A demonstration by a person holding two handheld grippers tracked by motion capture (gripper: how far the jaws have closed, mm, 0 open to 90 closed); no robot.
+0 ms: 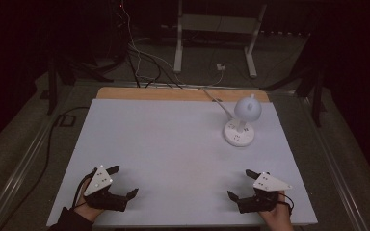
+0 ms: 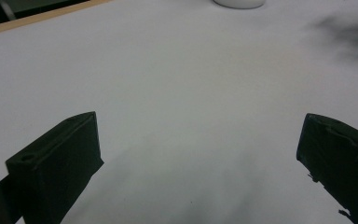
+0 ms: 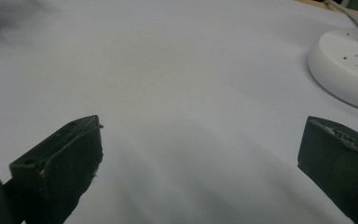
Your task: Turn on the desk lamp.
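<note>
- Two grippers sit at the near edge of the white table (image 1: 173, 144), one in each hand.
- The left gripper (image 1: 124, 182) has its jaws spread wide with nothing between them.
- The right gripper (image 1: 239, 184) is likewise spread wide and holds nothing.
- Farther off on the right stands a round white socket hub (image 1: 239, 134), a white globe (image 1: 247, 109) plugged into it, its cable (image 1: 217, 102) trailing off the far edge.
- No writing is legible.

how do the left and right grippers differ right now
The left gripper sits at the table's near left corner, far from the round white socket base. The right gripper sits at the near right, closer to that base. Their grey plates point opposite ways. Both are open, empty, low over the table.
</note>
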